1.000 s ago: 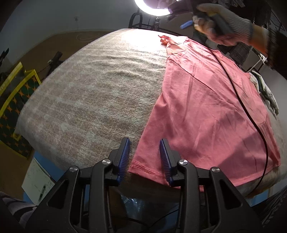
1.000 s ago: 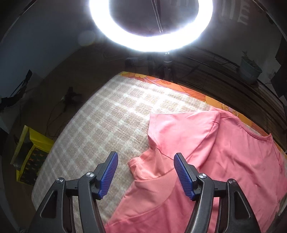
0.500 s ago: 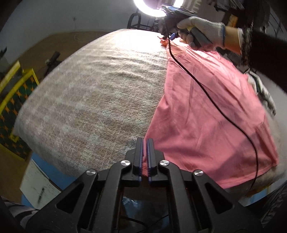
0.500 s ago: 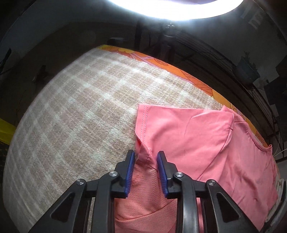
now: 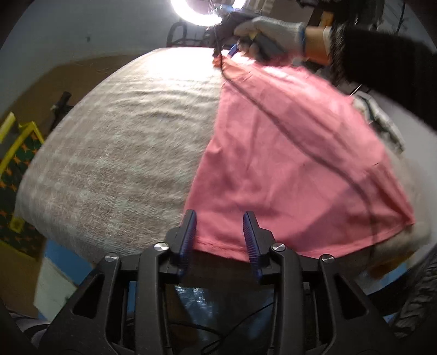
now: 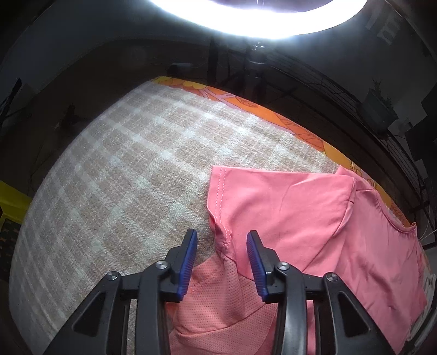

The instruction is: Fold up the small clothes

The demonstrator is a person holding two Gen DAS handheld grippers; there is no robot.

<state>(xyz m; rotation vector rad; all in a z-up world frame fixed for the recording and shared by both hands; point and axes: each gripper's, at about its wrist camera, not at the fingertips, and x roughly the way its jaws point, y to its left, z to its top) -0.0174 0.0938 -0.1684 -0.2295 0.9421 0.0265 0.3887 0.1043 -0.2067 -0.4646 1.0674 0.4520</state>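
A pink T-shirt [image 5: 286,163] lies spread flat on a checked beige blanket [image 5: 114,153], its hem at the near edge of the blanket and its sleeve [image 6: 273,196] and neckline toward the far edge, where an orange floral border [image 6: 286,120] shows beyond the shirt. The fabric looks thin, light and limp, likely to sag and crease wherever it is not supported, so the firmer stitched places seem the best holds: the hem corner [image 5: 215,243] on one side and the underarm seam [image 6: 224,234] below the sleeve on the other. The left gripper [image 5: 220,232] sits at that hem corner with its jaws apart and the hem lying between them, not pinched. The right gripper [image 6: 221,251] straddles the puckered underarm seam, jaws likewise spread and clear of the cloth. Half a second ago both were different: the left jaws were pressed together on the hem, and the right jaws were narrowed around the seam; each has since let go and widened. A ring light [image 6: 259,19] glares above the far side of the shirt, and the gloved right hand [image 5: 270,32] appears beyond the shirt in the left view.
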